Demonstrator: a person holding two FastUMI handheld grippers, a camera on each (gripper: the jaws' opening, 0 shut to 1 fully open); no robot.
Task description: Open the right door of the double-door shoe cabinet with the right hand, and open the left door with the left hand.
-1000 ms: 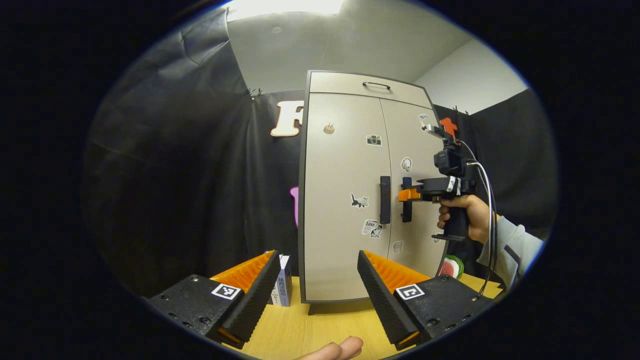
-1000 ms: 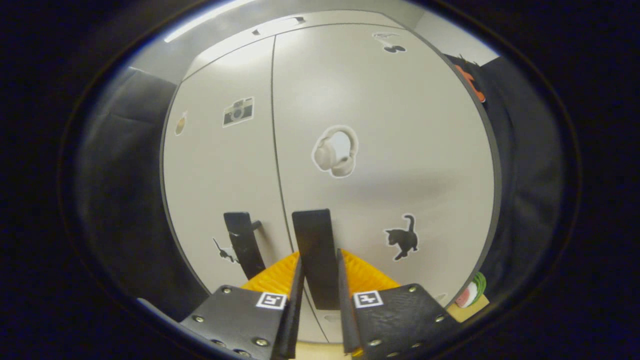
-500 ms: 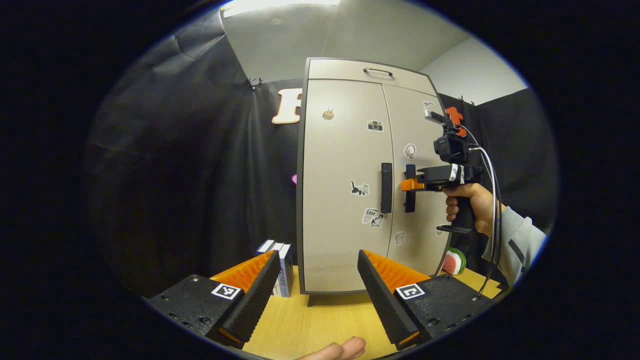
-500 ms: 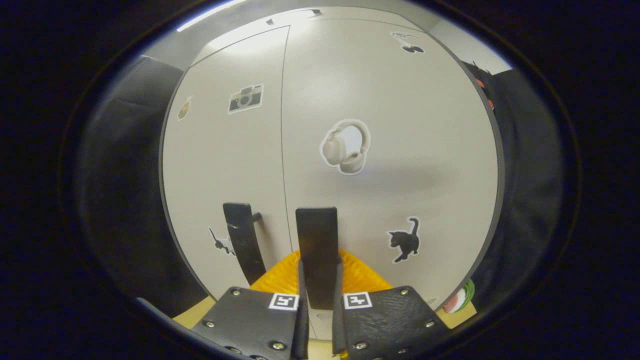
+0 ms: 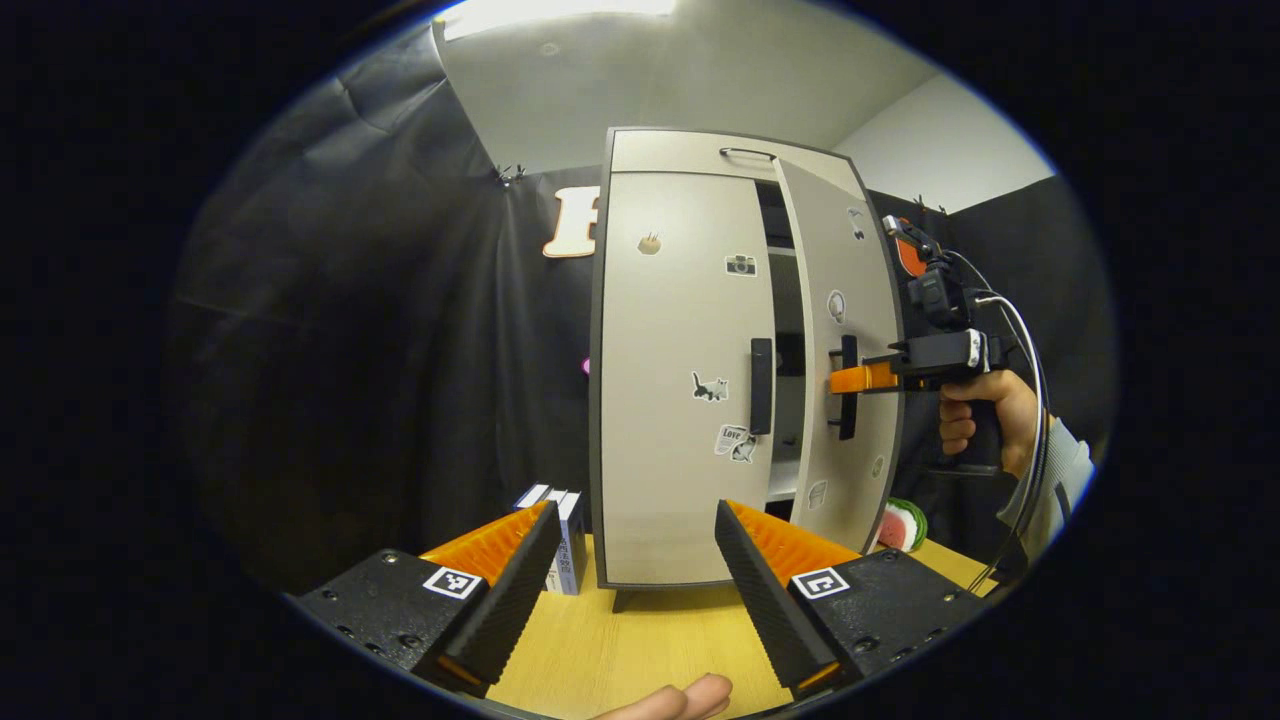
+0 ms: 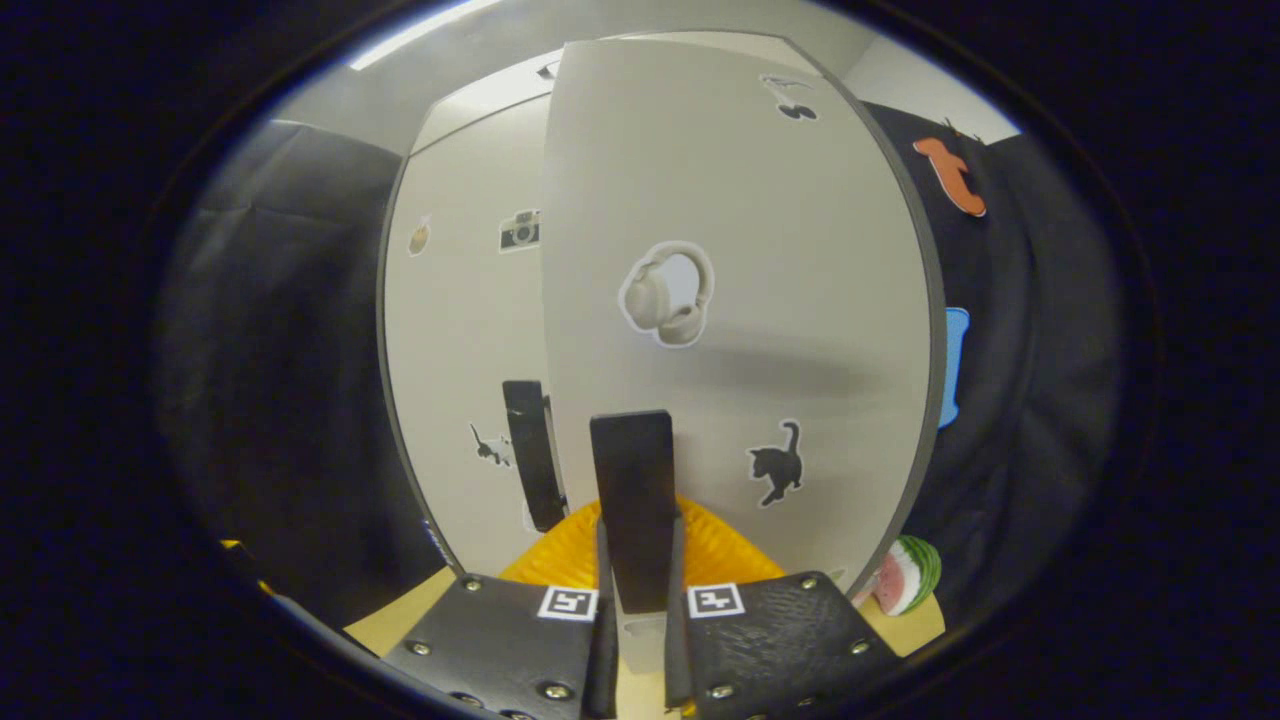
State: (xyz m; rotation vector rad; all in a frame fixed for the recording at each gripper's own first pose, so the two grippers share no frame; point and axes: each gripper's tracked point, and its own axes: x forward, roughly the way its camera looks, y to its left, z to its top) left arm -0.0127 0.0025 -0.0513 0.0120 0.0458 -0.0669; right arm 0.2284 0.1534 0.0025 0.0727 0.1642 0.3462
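The tall beige double-door shoe cabinet [image 5: 680, 400] stands upright on the light wooden counter [image 5: 640, 640], with black cloth walls behind it and a pale ceiling above. It has two doors. The right door [image 6: 740, 300] is swung partly out, showing a dark gap and pale shelves inside; the left door [image 5: 680, 380] lies flush. Each door carries one black vertical bar handle, two in all. My right hand-held gripper [image 6: 636, 590] is clamped on the right door's handle [image 6: 632, 500], both fingers pressing its sides. My left hand-held gripper [image 5: 636, 580] hangs in front of the cabinet, well apart from it, its fingers spread wide and holding nothing. The left door's handle [image 5: 761, 385] is untouched. One small blue-and-white box [image 5: 562, 540] sits just left of the cabinet's foot, and one watermelon-slice toy [image 5: 903, 527] just right of it.
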